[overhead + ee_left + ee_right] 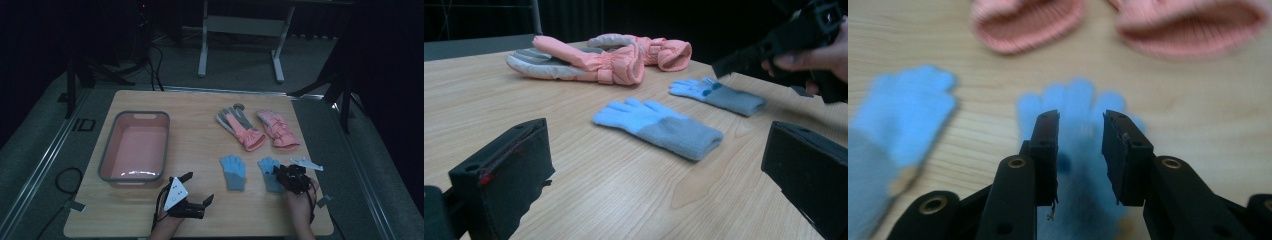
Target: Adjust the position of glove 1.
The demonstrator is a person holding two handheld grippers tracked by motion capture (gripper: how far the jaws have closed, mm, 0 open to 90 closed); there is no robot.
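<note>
On the pale wood-grain table (200, 150), the right gripper (278, 171) hovers over the right blue knit glove (270, 175), its two flat black jaws parted by a narrow gap with nothing pinched between them; the right gripper view looks down through that gap onto the glove's fuzzy fingers (1078, 100). The left blue knit glove (233, 171) lies flat just beside it, soft blue fingers and a greyer ribbed cuff. Beyond them rest two padded pink ski gloves (257, 129) with gathered wrists, one showing a grey palm. The left gripper (200, 189) sits low near the table's front edge, its blocky jaws spread wide and empty. A rounded pink plastic basin (134, 146) with a grey rim stands at the left.
</note>
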